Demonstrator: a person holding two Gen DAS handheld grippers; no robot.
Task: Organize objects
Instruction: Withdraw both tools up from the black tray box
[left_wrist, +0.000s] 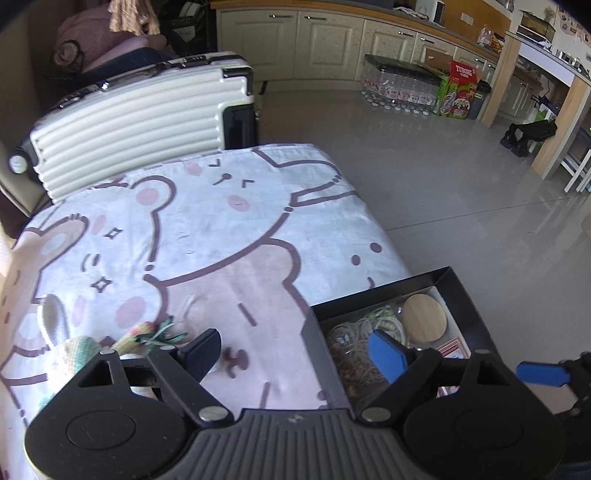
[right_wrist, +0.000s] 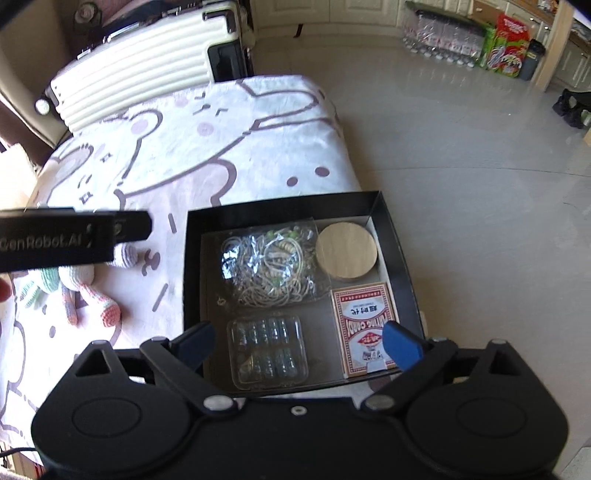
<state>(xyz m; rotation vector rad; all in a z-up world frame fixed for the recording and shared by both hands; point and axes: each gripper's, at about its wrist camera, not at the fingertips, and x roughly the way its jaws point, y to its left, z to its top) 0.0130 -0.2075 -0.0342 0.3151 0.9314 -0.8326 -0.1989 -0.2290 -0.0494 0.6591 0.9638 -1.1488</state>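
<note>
Shallow black cardboard box (right_wrist: 397, 236) sits at the near right corner of a table under a white-and-pink cartoon bear blanket (right_wrist: 229, 147).

In the box: a clear bag of tangled cream cords and beads (right_wrist: 271, 264) at the far left, a round pale wooden lid (right_wrist: 347, 253) at the far right just beside the bag, a red-and-white pack of playing cards (right_wrist: 365, 325) at the near right, and a clear plastic blister tray of small cells (right_wrist: 267, 350) at the near left.

Right gripper (right_wrist: 299, 341) hangs over the near edge of the box, blue-padded fingers spread wide, nothing between them. The blister tray lies below the gap; the card pack lies under its right finger.

Left gripper (left_wrist: 295, 354) is likewise spread wide and empty, straddling the box's left wall: one finger over the blanket, the other over the cord bag.

A crocheted pastel toy with pink-tipped limbs (right_wrist: 86, 291) lies on the blanket outside the box, near the left gripper's left finger and partly hidden under its body in the right-wrist view.

Behind the table: a cream ribbed hard-shell suitcase (left_wrist: 136, 122). Grey tile floor (left_wrist: 443, 177) to the right.
</note>
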